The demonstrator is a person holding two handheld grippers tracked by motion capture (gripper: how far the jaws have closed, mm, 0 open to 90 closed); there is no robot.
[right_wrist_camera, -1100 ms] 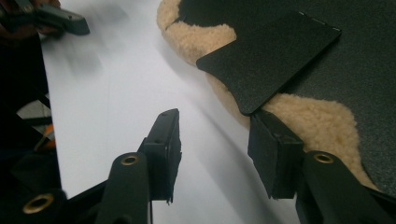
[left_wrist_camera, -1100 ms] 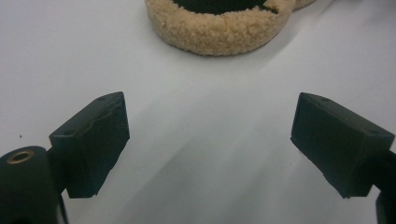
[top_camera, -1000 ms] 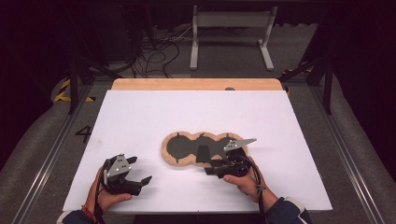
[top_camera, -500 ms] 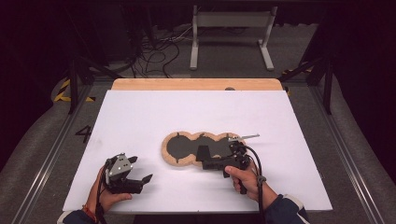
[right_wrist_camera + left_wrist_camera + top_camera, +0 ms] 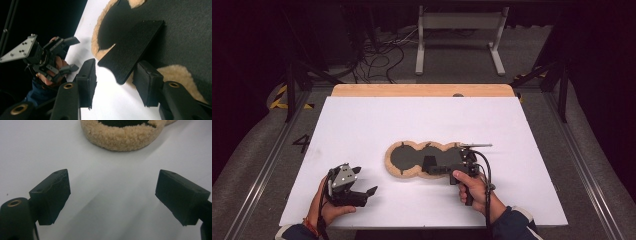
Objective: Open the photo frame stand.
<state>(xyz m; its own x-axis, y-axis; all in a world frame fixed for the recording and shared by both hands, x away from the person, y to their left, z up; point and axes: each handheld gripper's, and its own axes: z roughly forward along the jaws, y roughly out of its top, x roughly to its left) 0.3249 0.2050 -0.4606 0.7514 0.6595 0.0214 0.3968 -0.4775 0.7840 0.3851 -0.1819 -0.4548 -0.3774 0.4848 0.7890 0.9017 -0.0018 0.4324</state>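
Both claws sit low on the white table (image 5: 362, 125). Left claw (image 5: 112, 195) has its jaws wide apart, holding nothing. Right claw (image 5: 113, 82) has just been closing, and a flat black flap (image 5: 132, 50) of the fuzzy tan mat (image 5: 424, 157) lies between its jaws, not squeezed. Its own camera shows that flap up close; the high view shows the whole mat mid-table. One mat, two claws.

Dark room w/ grey floor (image 5: 257, 165), cables (image 5: 382, 55), maybe a white stand (image 5: 459, 30).
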